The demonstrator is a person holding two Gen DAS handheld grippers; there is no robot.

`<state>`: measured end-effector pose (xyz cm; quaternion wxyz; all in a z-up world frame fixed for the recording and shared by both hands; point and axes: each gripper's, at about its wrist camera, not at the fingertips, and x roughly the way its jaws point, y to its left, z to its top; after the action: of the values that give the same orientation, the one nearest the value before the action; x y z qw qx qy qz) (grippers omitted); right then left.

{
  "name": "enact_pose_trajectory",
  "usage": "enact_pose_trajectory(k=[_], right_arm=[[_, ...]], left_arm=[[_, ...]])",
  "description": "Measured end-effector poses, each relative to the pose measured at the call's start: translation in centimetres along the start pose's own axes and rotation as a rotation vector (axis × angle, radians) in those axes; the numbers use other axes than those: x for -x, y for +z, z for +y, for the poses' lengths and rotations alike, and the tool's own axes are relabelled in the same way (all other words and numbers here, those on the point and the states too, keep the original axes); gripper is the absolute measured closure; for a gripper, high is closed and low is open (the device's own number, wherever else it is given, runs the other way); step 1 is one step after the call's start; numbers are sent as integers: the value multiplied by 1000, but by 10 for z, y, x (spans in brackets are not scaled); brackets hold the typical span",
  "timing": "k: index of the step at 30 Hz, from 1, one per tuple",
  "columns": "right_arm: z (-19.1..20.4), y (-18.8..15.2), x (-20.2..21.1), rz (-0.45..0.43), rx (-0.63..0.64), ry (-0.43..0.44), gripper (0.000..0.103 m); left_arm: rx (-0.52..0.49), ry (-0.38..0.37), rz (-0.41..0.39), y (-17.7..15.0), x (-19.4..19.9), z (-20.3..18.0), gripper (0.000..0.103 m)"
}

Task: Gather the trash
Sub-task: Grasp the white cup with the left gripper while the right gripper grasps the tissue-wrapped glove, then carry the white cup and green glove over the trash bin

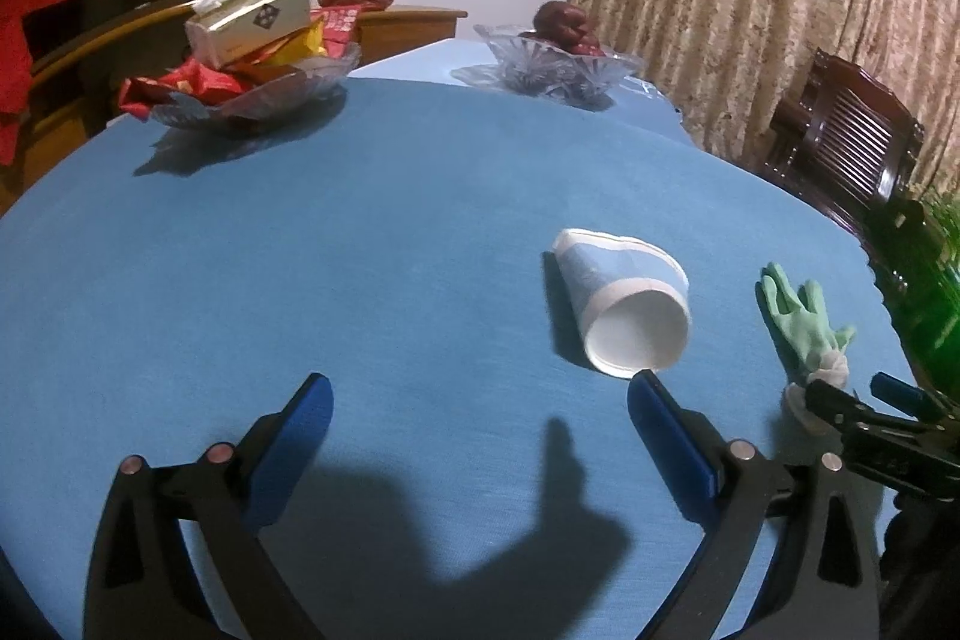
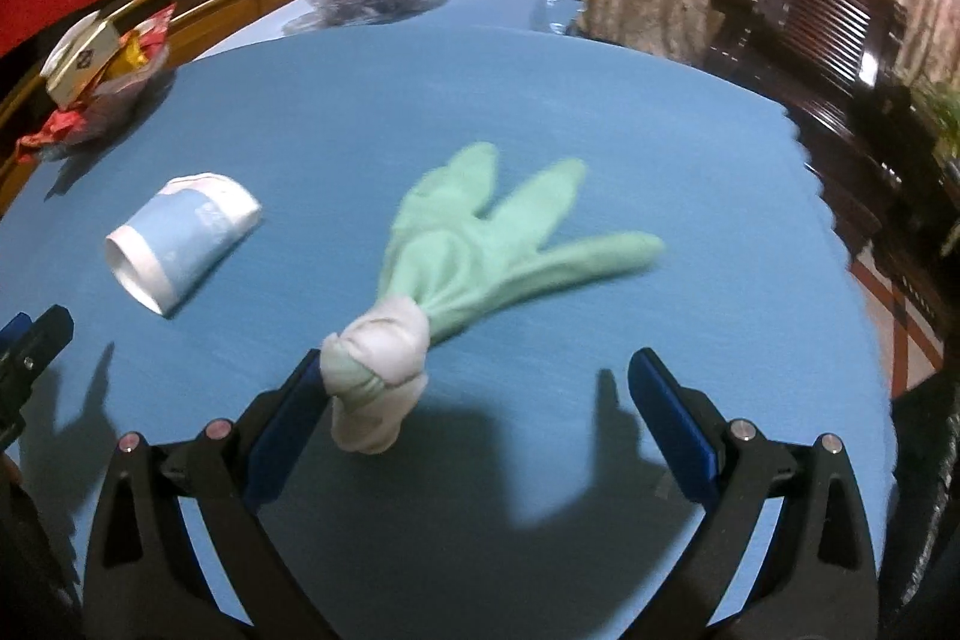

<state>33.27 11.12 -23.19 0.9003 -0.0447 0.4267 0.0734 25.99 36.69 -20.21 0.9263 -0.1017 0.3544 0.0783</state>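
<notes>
A blue-and-white paper cup lies on its side on the blue tablecloth, mouth toward me, just ahead of my left gripper's right fingertip. My left gripper is open and empty above the cloth. A green glove with a knotted white cuff lies to the cup's right. In the right wrist view the glove lies ahead with its cuff against the left finger. My right gripper is open and empty. The cup lies to its left.
A glass bowl of snack packets and a box stands at the back left. A glass bowl of red fruit stands at the back. A dark wooden chair and curtains are beyond the table's right edge.
</notes>
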Motion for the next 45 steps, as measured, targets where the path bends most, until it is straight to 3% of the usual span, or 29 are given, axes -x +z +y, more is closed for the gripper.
enact_pose_trajectory(k=[8,9,10,11,13,16,20,30,32,36,40,45], right_arm=[[2,7,-3,-5,-53,78,10],[4,9,-6,-2,-58,85,15],[5,10,-8,6,-59,88,33],[5,11,-11,20,-64,95,41],[4,11,-13,27,-70,104,43],[6,9,-10,22,-39,136,60],[2,6,-4,19,-37,169,72],[-20,5,3,-3,-14,139,74],[-22,5,2,-4,-15,141,74],[-26,5,2,-2,-19,145,74],[-28,4,6,-4,-18,153,74],[-32,4,17,-15,-24,174,74]], left_arm=[[-13,-17,-1,4,-3,-9,7],[-13,-19,-3,5,-3,-10,7],[-13,-20,-3,6,-4,-10,7],[-15,-19,-5,6,-4,-11,7],[-14,-20,-7,8,-4,-11,7],[-14,-30,-9,10,-5,-14,7],[-26,-51,-6,13,-7,-24,7],[-52,-97,62,24,-45,-52,7],[-52,-102,91,25,-53,-54,11],[-36,-135,131,26,-62,-56,44],[-34,-128,111,24,-55,-57,52],[-66,-111,67,18,-29,-67,52]])
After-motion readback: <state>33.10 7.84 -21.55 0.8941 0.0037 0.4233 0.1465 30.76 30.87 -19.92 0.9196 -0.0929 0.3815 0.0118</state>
